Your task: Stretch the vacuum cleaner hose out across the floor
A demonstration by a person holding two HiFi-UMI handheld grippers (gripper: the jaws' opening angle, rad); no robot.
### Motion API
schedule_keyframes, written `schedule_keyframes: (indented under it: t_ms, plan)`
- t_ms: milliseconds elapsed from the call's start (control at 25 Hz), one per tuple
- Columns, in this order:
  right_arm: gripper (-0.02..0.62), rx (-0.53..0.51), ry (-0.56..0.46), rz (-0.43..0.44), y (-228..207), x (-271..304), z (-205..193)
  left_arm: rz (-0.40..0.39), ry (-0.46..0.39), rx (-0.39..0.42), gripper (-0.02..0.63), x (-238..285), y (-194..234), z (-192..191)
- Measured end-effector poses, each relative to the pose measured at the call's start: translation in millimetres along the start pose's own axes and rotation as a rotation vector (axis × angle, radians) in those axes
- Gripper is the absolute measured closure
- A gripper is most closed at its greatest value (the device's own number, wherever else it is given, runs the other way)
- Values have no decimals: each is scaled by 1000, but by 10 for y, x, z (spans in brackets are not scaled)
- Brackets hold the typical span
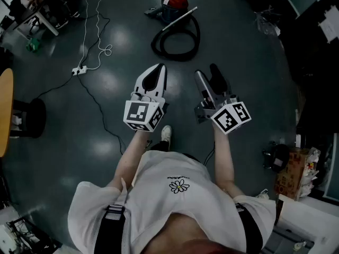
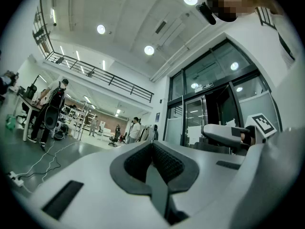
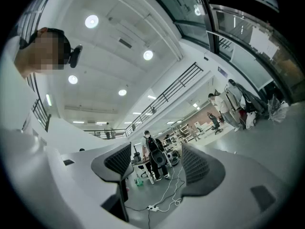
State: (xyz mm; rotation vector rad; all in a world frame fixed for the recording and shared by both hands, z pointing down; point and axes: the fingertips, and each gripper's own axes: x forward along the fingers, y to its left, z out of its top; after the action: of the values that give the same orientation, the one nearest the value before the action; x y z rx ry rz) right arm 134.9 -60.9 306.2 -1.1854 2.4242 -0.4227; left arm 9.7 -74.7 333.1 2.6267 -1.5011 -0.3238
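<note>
In the head view a red and blue vacuum cleaner stands on the dark floor far ahead. Its black hose lies coiled in a loop just in front of it, with a silver wand across the loop. My left gripper is held at waist height, well short of the hose, jaws shut and empty; its pads meet in the left gripper view. My right gripper is beside it, jaws open with nothing between them. Both point up and forward across the room.
A white power strip with white and black cables trails over the floor at the left. A wooden table edge and a stool are at far left. Boxes and bags sit at the right. People stand at desks in the distance.
</note>
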Motion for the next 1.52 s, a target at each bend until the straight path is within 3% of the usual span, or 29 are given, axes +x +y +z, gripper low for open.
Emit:
schedule_keyframes:
  t_ms: [160, 280, 360, 480, 600, 800, 960, 1200, 1520]
  plan:
    - [276, 54, 81, 84, -174, 754, -118, -13, -48, -24, 595, 576, 549, 189]
    - [275, 90, 146, 86, -507, 1234, -214, -9, -65, -50, 592, 1019, 917, 243]
    - [276, 110, 165, 72, -799, 1547, -300, 0, -66, -73, 559, 1341, 1197, 199]
    - [276, 139, 194, 64, -1306, 2052, -428, 14, -52, -64, 441, 1924, 1609, 54]
    - [276, 146, 200, 58, -1912, 2616, -519, 25, -51, -35, 437, 2584, 2037, -87]
    - [276, 210, 233, 1, -2881, 3590, -449, -70, -32, -130, 439, 3669, 2568, -229]
    - [276, 219, 262, -29, -3550, 4400, -400, -69, 41, -73, 439, 4499, 3079, -328]
    - [276, 242, 319, -91, -4254, 5371, -592, -58, 111, -99, 439, 5528, 3958, -655]
    - [276, 312, 329, -290, -5548, 6418, -913, -120, 178, -80, 439, 6897, 4856, -1101]
